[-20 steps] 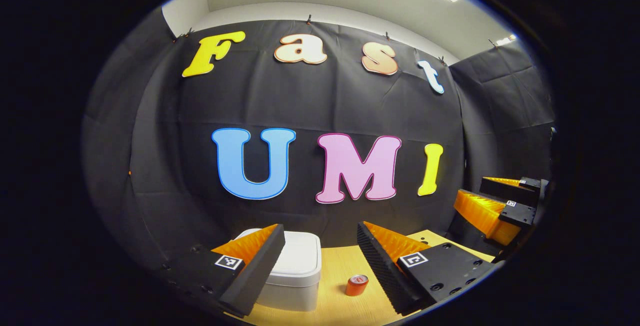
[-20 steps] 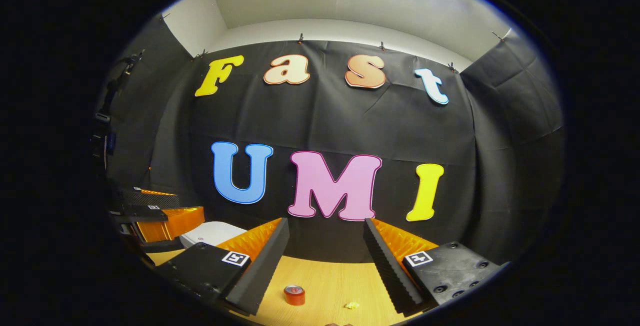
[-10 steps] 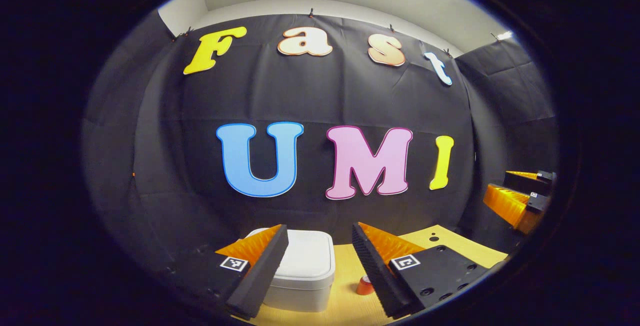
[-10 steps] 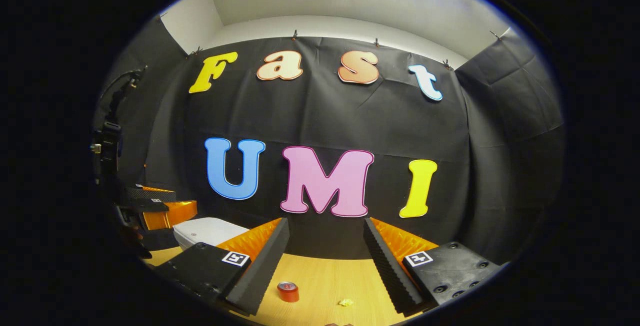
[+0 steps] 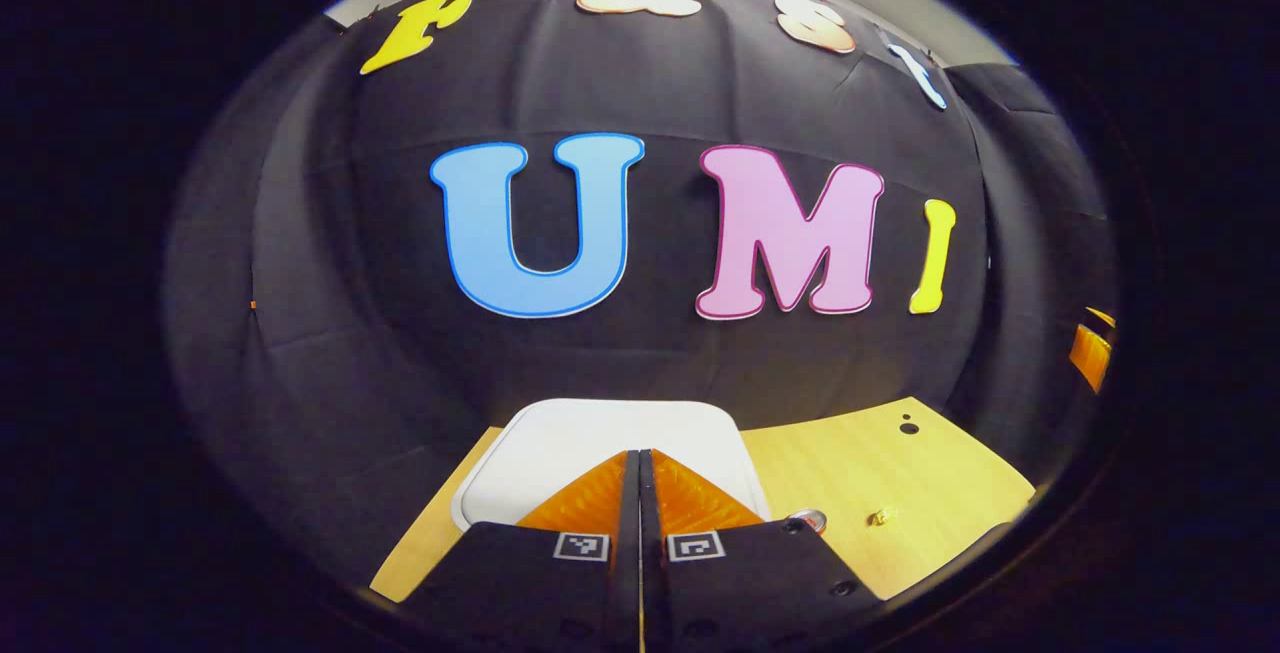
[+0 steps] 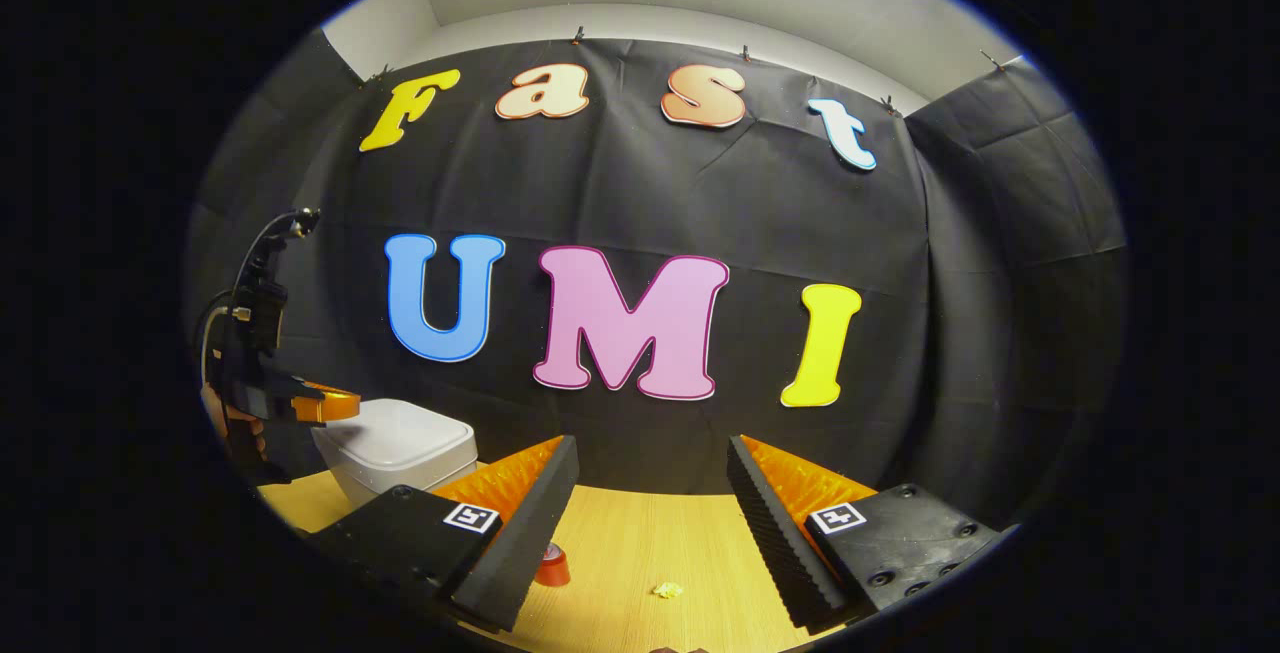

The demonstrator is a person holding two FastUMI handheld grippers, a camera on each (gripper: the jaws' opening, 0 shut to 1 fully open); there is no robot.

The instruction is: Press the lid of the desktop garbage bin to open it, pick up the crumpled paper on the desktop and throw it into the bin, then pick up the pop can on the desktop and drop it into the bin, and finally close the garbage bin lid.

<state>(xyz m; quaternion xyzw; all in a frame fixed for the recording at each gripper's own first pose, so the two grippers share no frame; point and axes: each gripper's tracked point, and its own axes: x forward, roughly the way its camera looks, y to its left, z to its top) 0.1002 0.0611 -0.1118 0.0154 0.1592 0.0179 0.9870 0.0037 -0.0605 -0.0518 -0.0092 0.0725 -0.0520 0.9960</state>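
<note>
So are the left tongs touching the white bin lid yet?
Cannot tell. In the left gripper view the shut left tongs overlap the lid; in the right gripper view they sit just over it, with no clear gap or contact.

bin lid: smooth matt plastic
desktop: pale wood grain, likely laminate
crumpled paper: rough, creased
pop can: glossy metal

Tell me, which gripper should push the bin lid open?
Probably the left gripper: its closed fingers already hang right over the bin lid. The right gripper sits open, off toward the can and paper.
</note>
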